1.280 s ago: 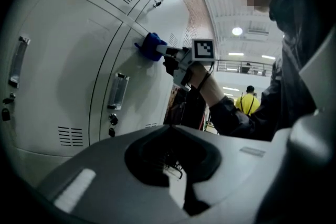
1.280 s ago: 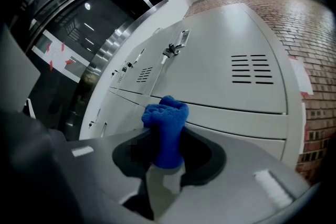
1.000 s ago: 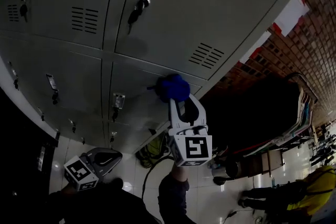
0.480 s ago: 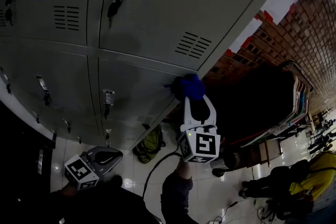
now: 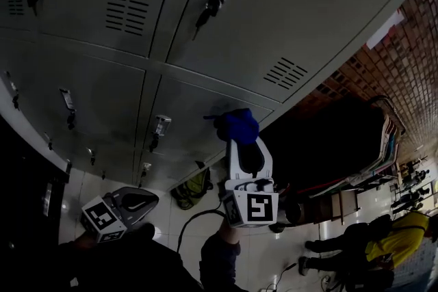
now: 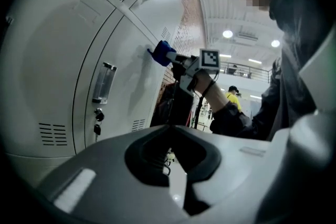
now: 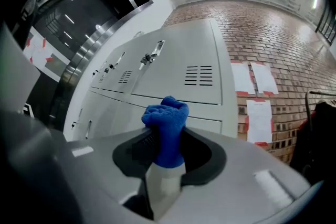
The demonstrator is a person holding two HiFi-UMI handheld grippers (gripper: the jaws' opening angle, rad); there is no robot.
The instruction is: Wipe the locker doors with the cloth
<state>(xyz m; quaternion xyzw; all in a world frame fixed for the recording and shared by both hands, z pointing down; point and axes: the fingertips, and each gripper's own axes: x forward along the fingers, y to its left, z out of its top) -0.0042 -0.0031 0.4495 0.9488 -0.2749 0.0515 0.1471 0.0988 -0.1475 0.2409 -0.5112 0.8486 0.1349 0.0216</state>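
step: wiping in hand | right gripper [image 5: 244, 147] jaws clenched on bunched blue fabric cloth [image 5: 236, 125], pressed to lower grey metal locker door [image 5: 191, 113] near its top edge | left gripper [image 5: 133, 202] jaws closed, empty, held low | next: likely sweep across door, keeping pressure even

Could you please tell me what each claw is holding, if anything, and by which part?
The right claw grips the blue cloth by its lower end, the bunched top sticking out beyond the jaws. The left claw holds nothing.
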